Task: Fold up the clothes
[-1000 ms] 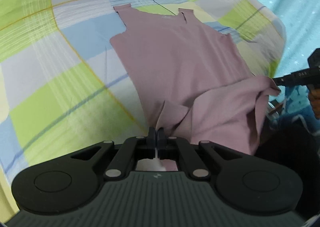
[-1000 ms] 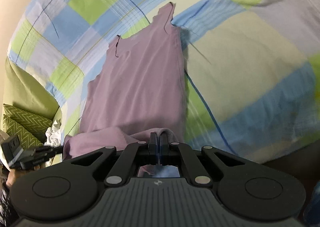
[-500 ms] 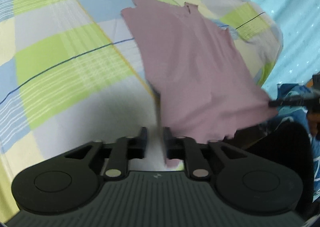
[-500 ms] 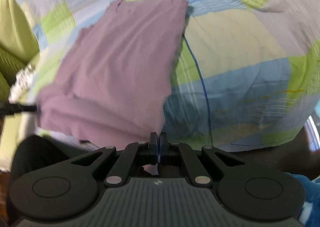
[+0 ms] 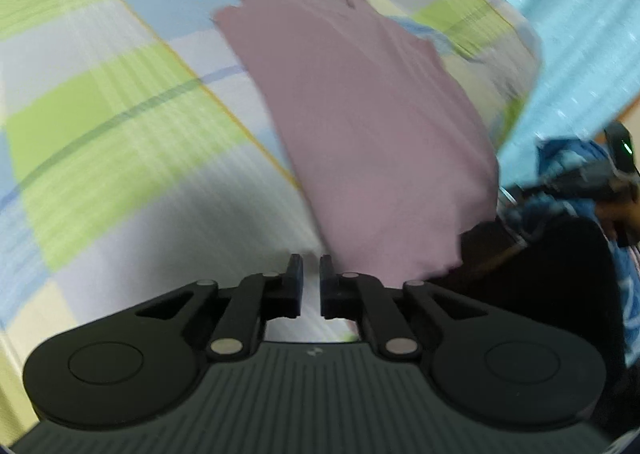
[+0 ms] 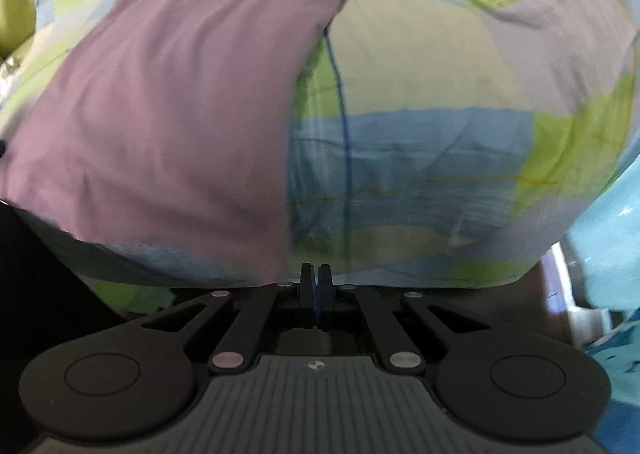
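On the checked sheet a pink top lies spread flat, straps at the far end, hem at the near edge of the bed.

Left gripper: fingers parted with a clear gap, nothing between them. It is held low over the near edge of the sheet and points along the bed. The hem corner of the top lies just to the right of the right finger; contact cannot be determined because of blur.

Right gripper: fingers pressed together. It is held level at the near edge of the bed, just beside the right hem corner of the top. No cloth is visible between the fingertips.

In the left wrist view, the right gripper appears at far right, blurred, beyond the hem, with part of a hand behind it.
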Tool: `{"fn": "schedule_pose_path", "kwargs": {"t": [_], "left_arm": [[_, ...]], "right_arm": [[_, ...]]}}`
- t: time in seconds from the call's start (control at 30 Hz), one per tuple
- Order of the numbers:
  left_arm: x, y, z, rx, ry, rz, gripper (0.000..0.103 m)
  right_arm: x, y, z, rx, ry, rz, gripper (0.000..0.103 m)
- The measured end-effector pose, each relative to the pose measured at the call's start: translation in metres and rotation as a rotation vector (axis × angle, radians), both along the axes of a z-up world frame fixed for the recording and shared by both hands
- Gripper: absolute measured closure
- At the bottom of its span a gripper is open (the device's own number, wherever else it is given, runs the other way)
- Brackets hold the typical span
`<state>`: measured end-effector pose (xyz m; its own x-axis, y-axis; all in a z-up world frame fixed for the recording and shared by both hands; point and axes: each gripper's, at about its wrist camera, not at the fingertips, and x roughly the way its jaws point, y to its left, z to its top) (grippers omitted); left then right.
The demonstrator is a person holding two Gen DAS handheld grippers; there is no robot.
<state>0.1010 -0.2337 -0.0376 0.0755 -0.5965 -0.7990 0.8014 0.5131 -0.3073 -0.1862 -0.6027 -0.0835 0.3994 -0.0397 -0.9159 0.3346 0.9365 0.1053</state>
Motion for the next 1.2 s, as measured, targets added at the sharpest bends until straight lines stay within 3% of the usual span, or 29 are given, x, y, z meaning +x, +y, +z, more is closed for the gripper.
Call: {"fn": "schedule_pose_path", "kwargs": {"t": [0.07, 0.17, 0.3, 0.5, 0.53, 0.57, 0.6, 0.7, 0.8, 0.93, 1.03, 1.2], "left_arm": [[0.016, -0.008, 0.005, -0.011, -0.025, 0.022, 0.099], [0.047, -0.033, 0.011, -0.023, -0.065, 0.035, 0.089], [0.095, -0.076, 0.007, -0.041, -0.075, 0.037, 0.082], [0.147, -0.123, -0.017, -0.079, -0.031, 0.059, 0.084], [0.151, -0.126, -0.018, -0.088, -0.020, 0.059, 0.090], [0.153, -0.129, -0.017, -0.091, -0.029, 0.055, 0.100], [0.155, -0.132, -0.015, -0.092, -0.041, 0.049, 0.103], [0.163, -0.129, -0.005, -0.076, -0.139, 0.080, 0.103], [0.169, -0.120, 0.003, -0.011, -0.223, 0.140, 0.103], [0.168, -0.091, 0.013, -0.027, -0.193, 0.180, 0.103], [0.145, -0.074, 0.018, -0.021, -0.200, 0.151, 0.098], [0.090, -0.042, 0.024, 0.021, -0.223, 0.093, 0.092]], "right_arm": [[0.003, 0.002, 0.002, 0.021, -0.020, 0.006, 0.102], [0.012, 0.005, 0.011, 0.056, -0.075, 0.006, 0.097], [0.033, 0.009, 0.024, 0.054, -0.170, 0.026, 0.078], [0.059, 0.007, 0.024, 0.089, -0.262, 0.036, 0.078], [0.062, 0.006, 0.023, 0.096, -0.271, 0.034, 0.078], [0.065, 0.006, 0.022, 0.097, -0.277, 0.032, 0.078], [0.068, 0.006, 0.021, 0.097, -0.286, 0.031, 0.078], [0.074, 0.008, 0.023, 0.091, -0.310, 0.031, 0.078], [0.076, 0.011, 0.028, 0.098, -0.328, 0.037, 0.078], [0.076, 0.034, 0.038, 0.105, -0.364, 0.094, 0.077], [0.078, 0.075, 0.042, 0.075, -0.382, 0.216, 0.071], [0.083, 0.173, 0.040, -0.066, -0.419, 0.504, 0.071]]}}
